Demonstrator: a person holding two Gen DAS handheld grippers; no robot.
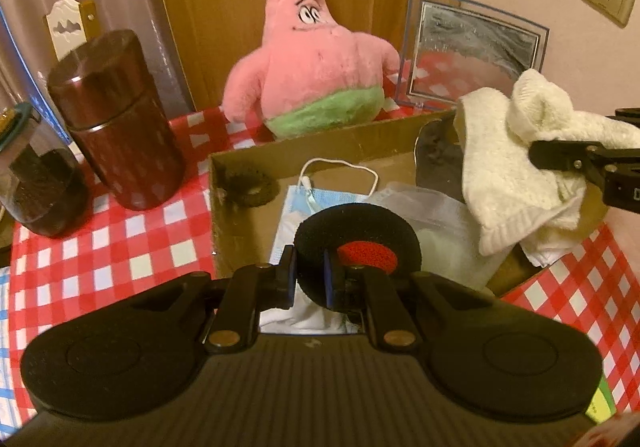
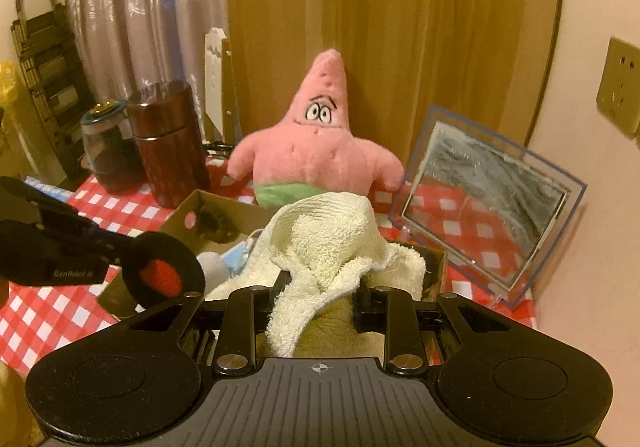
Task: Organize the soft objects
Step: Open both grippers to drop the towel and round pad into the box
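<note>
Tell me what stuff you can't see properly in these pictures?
- Right wrist view: the cream terry towel hides the right gripper jaws.
- Left wrist view: the black foam ear pad with red centre covers part of the brown cardboard box floor.
- The glass jar is cut off by the left edge.

We see a soft pink star toy (image 1: 316,59) with green shorts. The table cloth (image 1: 100,247) has red and white squares. The fluffy towel (image 1: 516,167) is cream white. The round foam pad (image 1: 356,243) is black with a red middle. The tall round can (image 1: 120,119) is dark brown.
</note>
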